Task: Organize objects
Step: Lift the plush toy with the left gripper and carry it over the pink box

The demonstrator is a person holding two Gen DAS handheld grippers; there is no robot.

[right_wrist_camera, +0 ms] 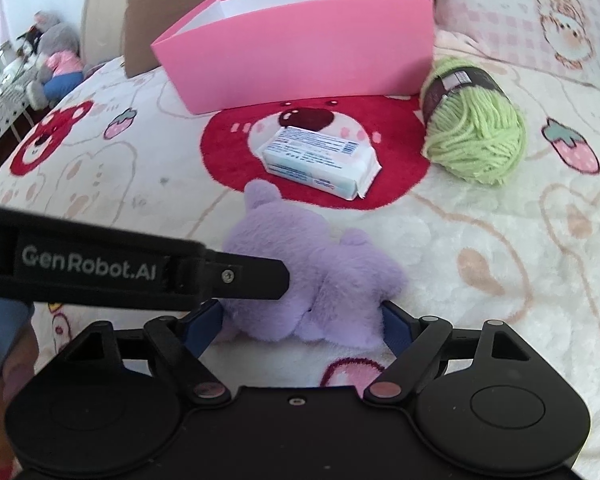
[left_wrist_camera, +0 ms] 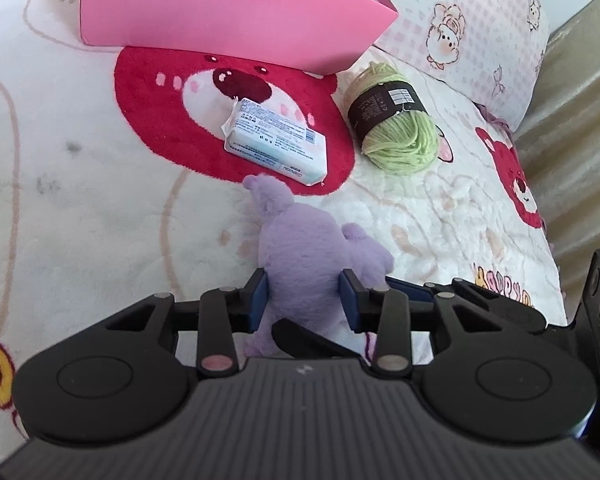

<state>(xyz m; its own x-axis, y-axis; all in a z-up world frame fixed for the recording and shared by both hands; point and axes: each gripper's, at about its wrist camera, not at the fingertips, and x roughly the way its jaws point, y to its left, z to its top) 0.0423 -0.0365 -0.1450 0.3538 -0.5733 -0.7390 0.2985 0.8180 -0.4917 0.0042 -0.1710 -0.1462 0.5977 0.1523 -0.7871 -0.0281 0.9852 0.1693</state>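
Note:
A purple plush toy [left_wrist_camera: 300,248] lies on the bear-print blanket [left_wrist_camera: 79,200]. My left gripper [left_wrist_camera: 304,300] is shut on its body, with the blue pads pressed into the fur on both sides. In the right wrist view the plush [right_wrist_camera: 283,240] sits between the wide-set fingers of my right gripper [right_wrist_camera: 302,322], whose pads stand at the fur's edges without squeezing it. Beyond it lie a white wrapped pack [left_wrist_camera: 273,140] [right_wrist_camera: 320,156] and a green yarn ball [left_wrist_camera: 400,132] [right_wrist_camera: 476,140]. An open pink box [left_wrist_camera: 219,8] [right_wrist_camera: 300,48] stands behind them.
The left gripper's black strap piece [right_wrist_camera: 139,268] crosses the right wrist view over the plush. A checked pillow [left_wrist_camera: 480,20] [right_wrist_camera: 540,20] lies at the back right. A grey stuffed toy [right_wrist_camera: 55,56] sits off the bed at far left. The bed's beige edge [left_wrist_camera: 572,120] runs along the right.

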